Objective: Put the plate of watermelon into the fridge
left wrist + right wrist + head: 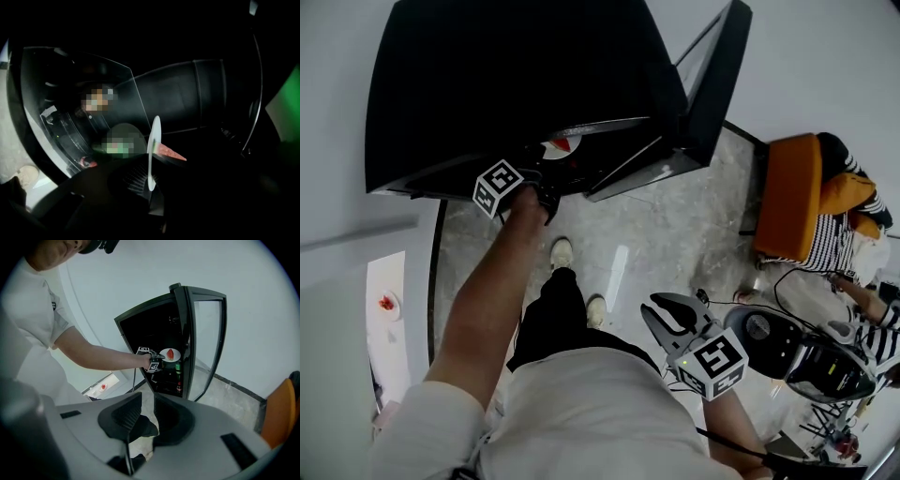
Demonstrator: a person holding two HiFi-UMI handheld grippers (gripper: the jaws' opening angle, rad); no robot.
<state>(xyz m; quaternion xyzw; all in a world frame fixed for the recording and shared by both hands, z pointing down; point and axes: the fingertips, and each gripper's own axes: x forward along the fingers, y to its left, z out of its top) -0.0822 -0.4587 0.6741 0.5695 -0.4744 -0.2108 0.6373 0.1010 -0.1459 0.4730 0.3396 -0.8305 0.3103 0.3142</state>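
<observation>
The left tongs reach into the open mouth of the fridge — a black, boxy cabinet with a smooth matt top. Their dark ribbed jaws are clamped on the rim of the plate. In the left gripper view the plate is edge-on, a thin glossy white disc showing as a narrow sliver. The watermelon lies on the side facing right, a pointed wedge of grainy red flesh. In the right gripper view the same plate is a small round white disc carrying a red piece. It is held inside the upper part of the dark interior, above a row of bottles, one of them green. Whether it rests on a shelf I cannot tell. The fridge door stands wide open, a dark frame round a clear glass pane with rounded corners.

The right tongs hang low at the person's side, well apart from the fridge. Their black ribbed jaws stand slightly apart with nothing between them. The body is pale grey moulded plastic, and its cube bears black-and-white square markers.

The floor is polished, mottled grey stone. At the left a white counter carries a second small plate with something red on it. To the right stands an orange chair with a smooth, rounded back — just beside a seated person in a striped top.
</observation>
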